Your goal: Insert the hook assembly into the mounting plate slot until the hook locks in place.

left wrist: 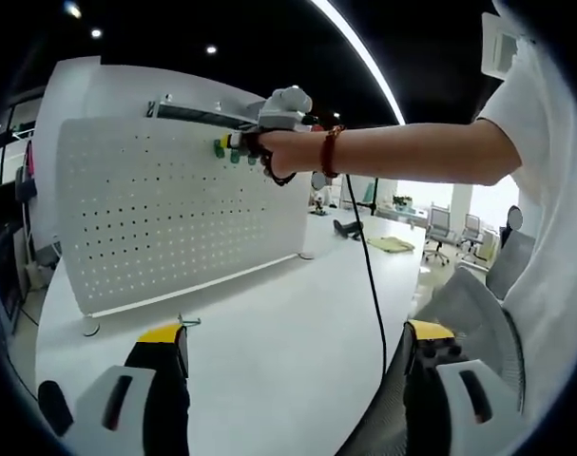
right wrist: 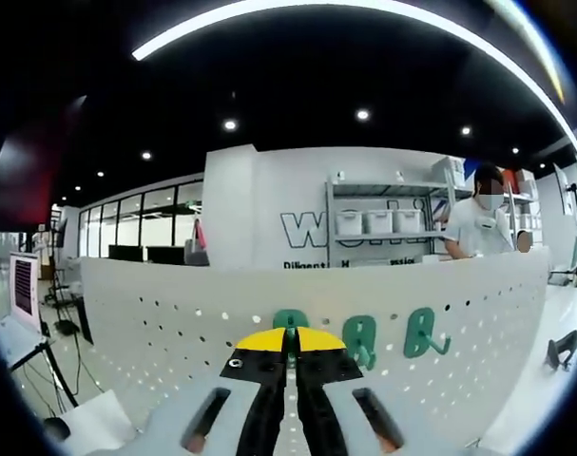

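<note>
Both views are bright below and dark above: a black ceiling carries small round spotlights (right wrist: 230, 124) and a long light strip (right wrist: 345, 11) that curves with the fisheye bend, sweeping across the top of the right gripper view and running diagonally at upper centre of the left gripper view. The white pegboard (left wrist: 174, 209) and the white surface (left wrist: 288, 323) reflect the light evenly, with only soft, faint shadows. Windows (left wrist: 431, 195) at right of the left gripper view are blown out. Straight edges bow towards the frame edges. Focus is fairly sharp at the centre and softens near the rim.
</note>
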